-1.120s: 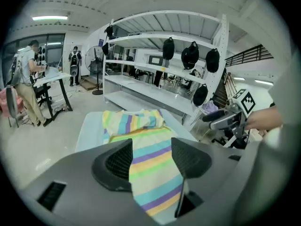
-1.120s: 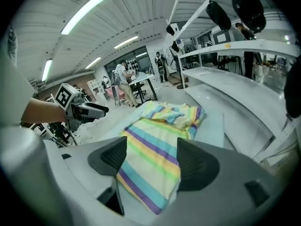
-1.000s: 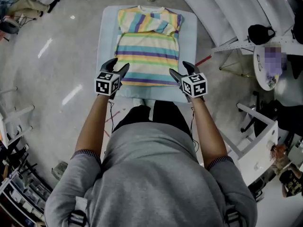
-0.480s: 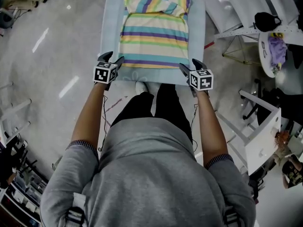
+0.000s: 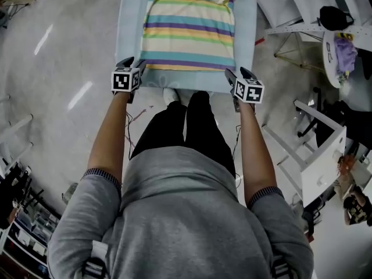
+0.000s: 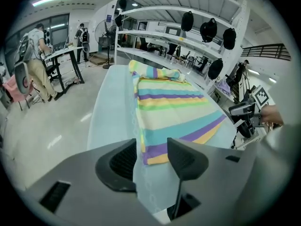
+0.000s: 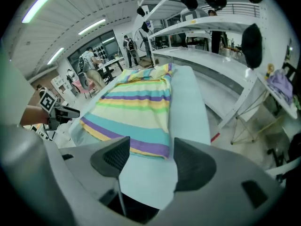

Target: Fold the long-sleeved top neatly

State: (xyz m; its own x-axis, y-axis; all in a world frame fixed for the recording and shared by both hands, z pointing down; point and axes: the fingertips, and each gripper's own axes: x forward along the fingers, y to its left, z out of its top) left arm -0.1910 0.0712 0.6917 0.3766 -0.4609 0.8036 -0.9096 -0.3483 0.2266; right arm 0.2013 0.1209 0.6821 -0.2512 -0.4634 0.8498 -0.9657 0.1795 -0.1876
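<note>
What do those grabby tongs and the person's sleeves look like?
Both the left tongs and right tongs are dark grey with ribbed black pads. Each carries a white cube printed with black squares. The grey sleeves end in striped cuffs.

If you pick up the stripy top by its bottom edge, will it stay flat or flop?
Probably floppy: the stripy top lies limp and flat on the table, sleeves folded in. Likely light too, being thin cloth.

Pale blue table [image 5: 246,39], grey floor [image 5: 58,103], white shelving [image 7: 211,55]
</note>
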